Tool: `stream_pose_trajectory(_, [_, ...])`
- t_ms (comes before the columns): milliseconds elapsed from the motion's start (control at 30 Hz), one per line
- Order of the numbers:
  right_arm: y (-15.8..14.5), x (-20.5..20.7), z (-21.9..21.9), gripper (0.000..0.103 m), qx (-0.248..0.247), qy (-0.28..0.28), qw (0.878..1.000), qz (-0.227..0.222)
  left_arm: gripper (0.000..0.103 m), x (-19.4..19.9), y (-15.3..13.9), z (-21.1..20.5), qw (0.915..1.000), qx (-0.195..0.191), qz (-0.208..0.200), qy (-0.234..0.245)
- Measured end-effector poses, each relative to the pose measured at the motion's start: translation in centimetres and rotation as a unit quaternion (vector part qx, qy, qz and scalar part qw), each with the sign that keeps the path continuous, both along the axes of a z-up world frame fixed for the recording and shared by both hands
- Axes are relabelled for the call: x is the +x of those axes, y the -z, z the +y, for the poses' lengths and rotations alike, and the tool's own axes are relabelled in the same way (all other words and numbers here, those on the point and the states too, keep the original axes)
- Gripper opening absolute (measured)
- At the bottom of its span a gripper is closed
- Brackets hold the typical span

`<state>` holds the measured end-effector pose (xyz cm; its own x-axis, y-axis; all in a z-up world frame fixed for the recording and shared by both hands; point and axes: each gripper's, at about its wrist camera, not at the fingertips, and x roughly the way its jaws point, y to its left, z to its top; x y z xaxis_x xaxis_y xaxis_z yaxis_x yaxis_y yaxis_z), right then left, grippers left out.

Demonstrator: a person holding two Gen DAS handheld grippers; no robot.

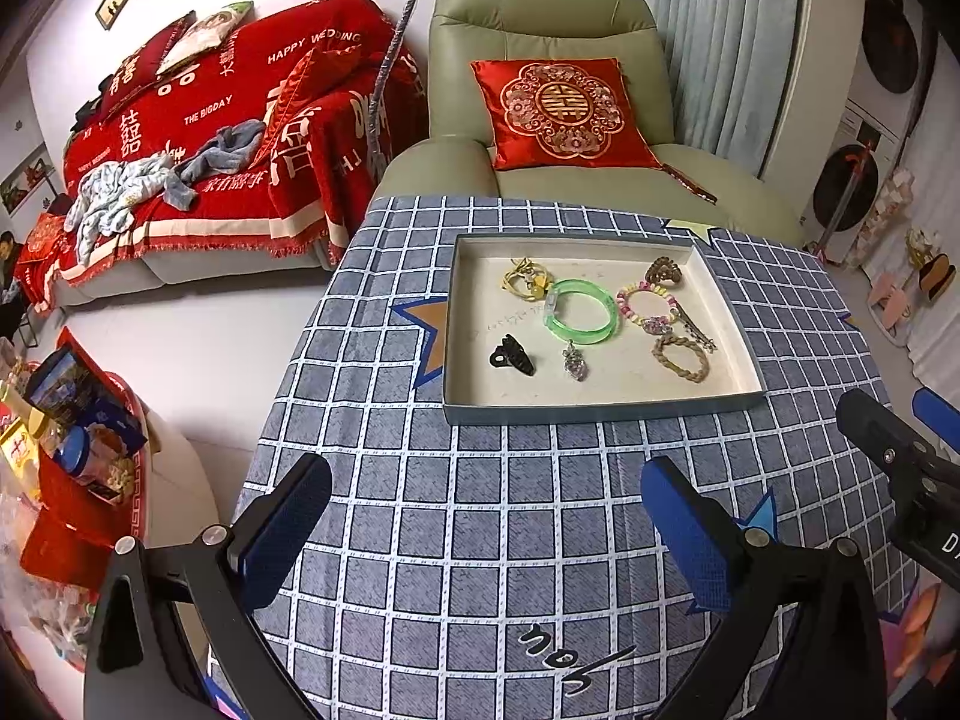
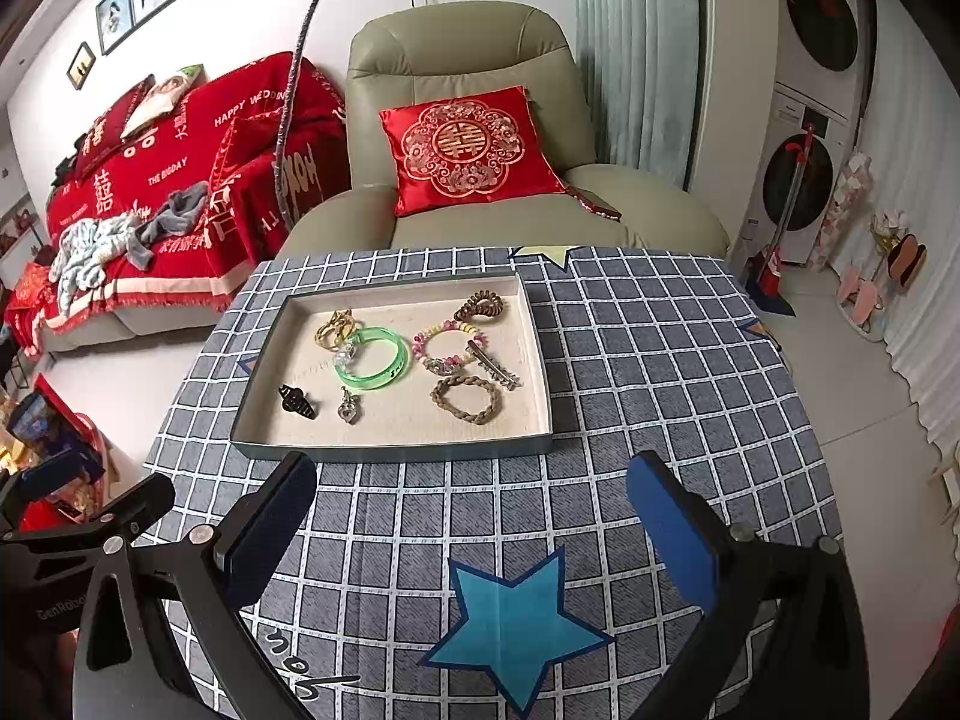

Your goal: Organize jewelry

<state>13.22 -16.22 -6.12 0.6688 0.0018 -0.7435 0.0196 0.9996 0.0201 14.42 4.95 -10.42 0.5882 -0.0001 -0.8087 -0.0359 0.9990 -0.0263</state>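
Note:
A shallow grey tray (image 1: 600,411) (image 2: 390,453) with a cream floor sits on the checked tablecloth. In it lie a green bangle (image 1: 581,313) (image 2: 373,360), a black hair claw (image 1: 511,355) (image 2: 296,401), a silver pendant (image 1: 575,362) (image 2: 349,409), a braided brown bracelet (image 1: 681,355) (image 2: 466,398), a beaded bracelet (image 1: 649,306) (image 2: 447,348), a gold piece (image 1: 525,279) (image 2: 336,324), a brown hair tie (image 1: 663,269) (image 2: 480,303) and a metal hair clip (image 2: 493,367). My left gripper (image 1: 486,516) is open and empty, short of the tray. My right gripper (image 2: 471,510) is open and empty too.
The table (image 1: 480,540) wears a blue-grey checked cloth with star patches (image 2: 519,624). A green armchair (image 1: 540,30) with a red cushion stands behind it. A red-covered sofa (image 1: 210,138) is at the left. Boxes and jars (image 1: 72,438) stand at the lower left.

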Motion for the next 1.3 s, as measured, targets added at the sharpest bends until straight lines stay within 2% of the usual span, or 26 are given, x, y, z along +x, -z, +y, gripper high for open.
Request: stream_pose_trajectory(1300, [-0.41,-0.64,0.40,0.103,0.002,0.003,1.000,-0.004,0.103,-0.44,-0.16,0.45,0.9999,-0.011,-0.003,-0.003])
